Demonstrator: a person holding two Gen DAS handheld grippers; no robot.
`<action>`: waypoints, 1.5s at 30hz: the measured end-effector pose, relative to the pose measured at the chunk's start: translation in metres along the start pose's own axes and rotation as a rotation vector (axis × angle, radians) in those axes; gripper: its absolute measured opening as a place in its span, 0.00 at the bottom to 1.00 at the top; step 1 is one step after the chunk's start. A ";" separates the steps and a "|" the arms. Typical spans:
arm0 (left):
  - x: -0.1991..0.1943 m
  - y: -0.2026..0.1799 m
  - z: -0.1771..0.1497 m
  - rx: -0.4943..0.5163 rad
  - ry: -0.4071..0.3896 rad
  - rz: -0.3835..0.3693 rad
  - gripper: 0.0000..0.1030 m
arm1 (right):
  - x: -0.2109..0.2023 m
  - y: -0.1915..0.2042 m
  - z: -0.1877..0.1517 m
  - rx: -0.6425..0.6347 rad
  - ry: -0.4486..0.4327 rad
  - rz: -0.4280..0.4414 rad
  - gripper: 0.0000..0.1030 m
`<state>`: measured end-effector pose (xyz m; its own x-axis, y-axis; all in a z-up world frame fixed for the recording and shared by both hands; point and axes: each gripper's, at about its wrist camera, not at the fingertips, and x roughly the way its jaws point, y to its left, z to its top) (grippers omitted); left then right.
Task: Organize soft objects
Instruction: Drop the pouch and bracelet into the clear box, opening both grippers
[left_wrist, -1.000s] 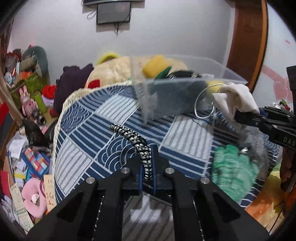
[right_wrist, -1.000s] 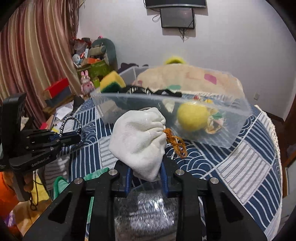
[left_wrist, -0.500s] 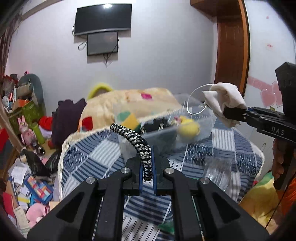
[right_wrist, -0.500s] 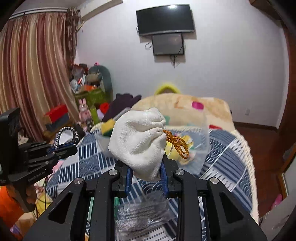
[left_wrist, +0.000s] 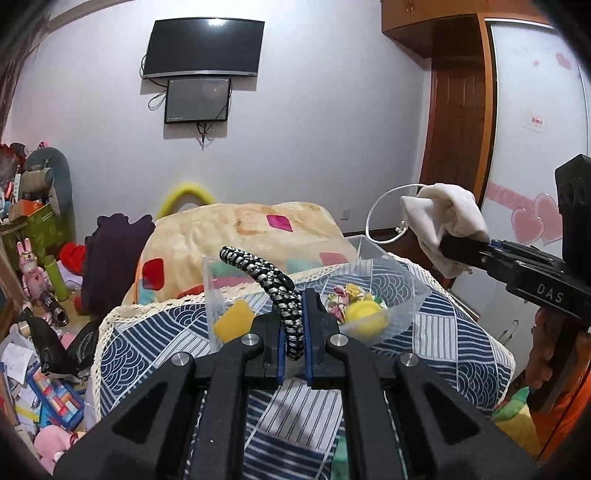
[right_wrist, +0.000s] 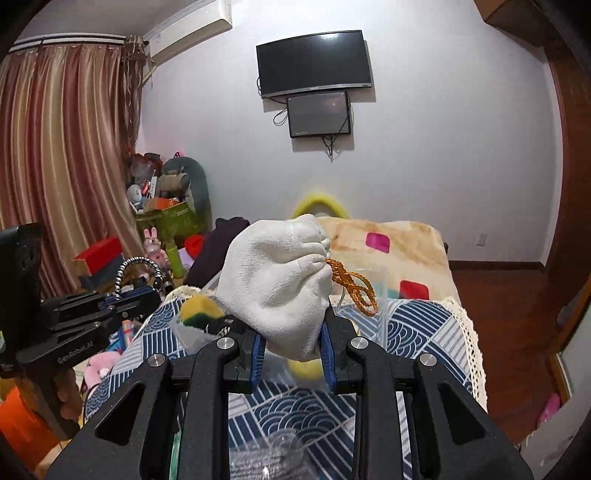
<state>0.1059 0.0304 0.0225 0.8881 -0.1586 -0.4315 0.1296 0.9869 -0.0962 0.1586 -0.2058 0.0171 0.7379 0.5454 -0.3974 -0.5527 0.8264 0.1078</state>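
My left gripper (left_wrist: 292, 328) is shut on a black-and-white braided cord (left_wrist: 273, 286) that arches up and to the left. It also shows at the left of the right wrist view (right_wrist: 142, 291). My right gripper (right_wrist: 291, 341) is shut on a white cloth pouch (right_wrist: 275, 286) with an orange drawstring (right_wrist: 354, 286); the pouch also shows in the left wrist view (left_wrist: 445, 223). Both are held high above a clear plastic bin (left_wrist: 406, 295) on the blue patterned table (left_wrist: 461, 354). The bin holds a yellow sponge (left_wrist: 232, 325) and a yellow ball (left_wrist: 365, 321).
A cream blanket with coloured patches (left_wrist: 243, 236) lies on the bed behind the table. Toys, boxes and papers (left_wrist: 37, 350) clutter the floor at left. A clear bag of grey stuff (right_wrist: 273, 458) lies on the table below my right gripper. A wooden door (left_wrist: 458, 147) stands at the right.
Both grippers have risen well above the table with the cord and pouch still held. The bin now sits lower and farther away in both views.
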 end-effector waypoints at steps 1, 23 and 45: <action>0.006 0.001 0.002 -0.003 0.004 -0.006 0.07 | 0.002 -0.001 0.001 0.005 0.001 0.004 0.22; 0.093 -0.008 -0.004 -0.006 0.215 -0.058 0.07 | 0.083 0.006 -0.012 0.004 0.186 0.033 0.23; 0.071 -0.006 -0.017 -0.008 0.228 -0.084 0.58 | 0.068 -0.007 -0.022 -0.002 0.217 0.013 0.53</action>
<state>0.1602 0.0126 -0.0229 0.7520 -0.2434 -0.6126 0.1942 0.9699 -0.1470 0.2044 -0.1779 -0.0305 0.6301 0.5133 -0.5826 -0.5630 0.8188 0.1125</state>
